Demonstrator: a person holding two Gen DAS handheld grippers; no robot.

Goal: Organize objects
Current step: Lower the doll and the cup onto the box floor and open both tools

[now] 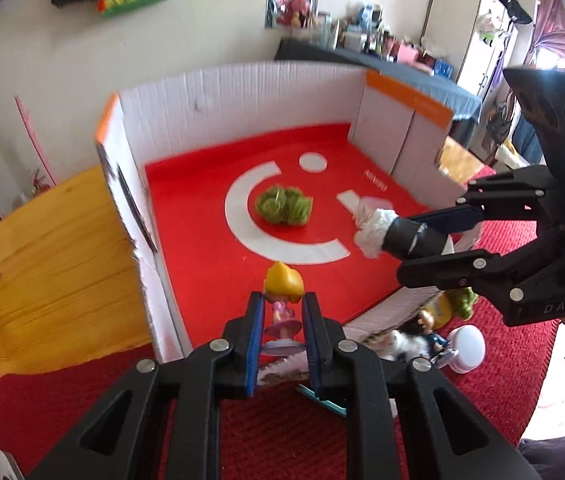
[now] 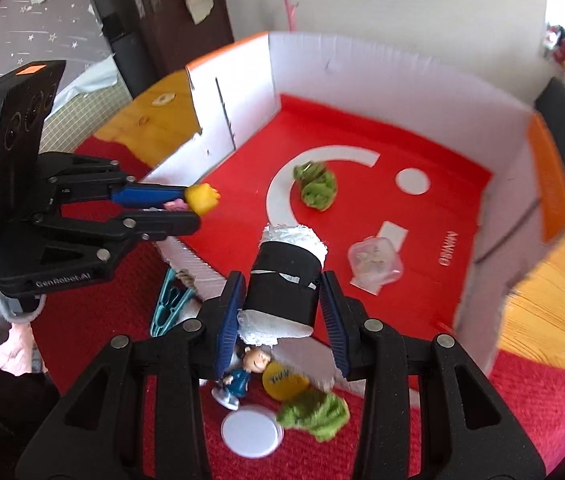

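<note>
From the left wrist view, the left gripper (image 1: 282,320) has its jaws squeezed on a little doll (image 1: 283,300) with yellow hair and a pink dress. It holds her by the middle, over the near edge of the box (image 1: 242,92). She looks small, hard and light, and smooth plastic can slip, so the thin body is a good place to hold, not the round head. On the red box floor lies a green fuzzy ball (image 1: 283,208). It looks soft and squashy. Farther right, the right gripper (image 1: 426,248) holds a roll (image 1: 398,236) that is black with fluffy white ends.

From the right wrist view, the right gripper (image 2: 282,300) has its jaws clamped on the black middle of the roll (image 2: 286,280), which hangs above the near box wall. The middle looks firm and the white ends look soft, so the middle is the best spot. A clear plastic thing (image 2: 374,260) lies in the box; it is too blurry to say what it is. Outside the box, on the red cloth (image 2: 542,412) that covers the table, wait a small blue figure (image 2: 242,376), a white lid (image 2: 251,432) and another green fuzzy ball (image 2: 314,412).
</note>
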